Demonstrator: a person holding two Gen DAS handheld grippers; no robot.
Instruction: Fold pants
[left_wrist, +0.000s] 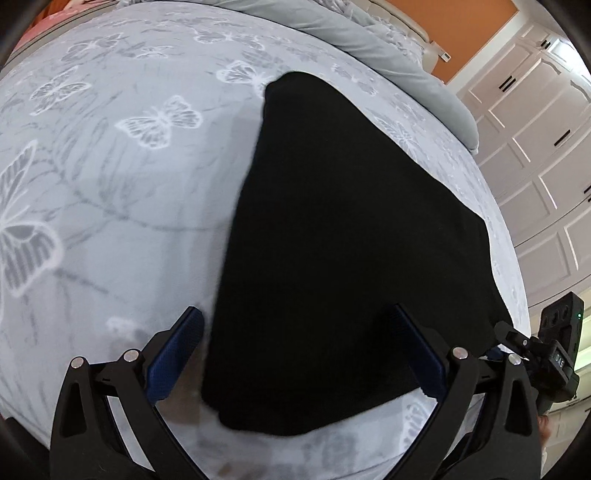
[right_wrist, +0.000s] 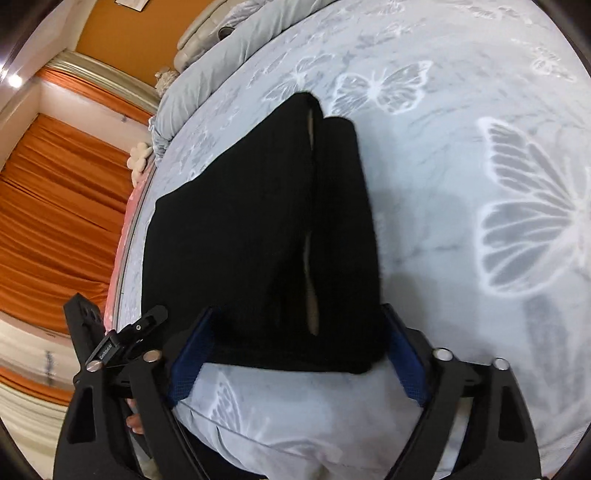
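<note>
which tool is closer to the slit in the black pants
Right. The right tool stands open over the near edge of the black pants, with the slit running just ahead between its fingers. The left tool is open over the pants' other side, where no slit shows.

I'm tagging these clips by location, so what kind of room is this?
Most likely a bedroom. The black pants lie on a bed with a butterfly-print cover, a grey duvet is bunched near the headboard, white panelled wardrobe doors stand alongside, and orange curtains hang opposite.
</note>
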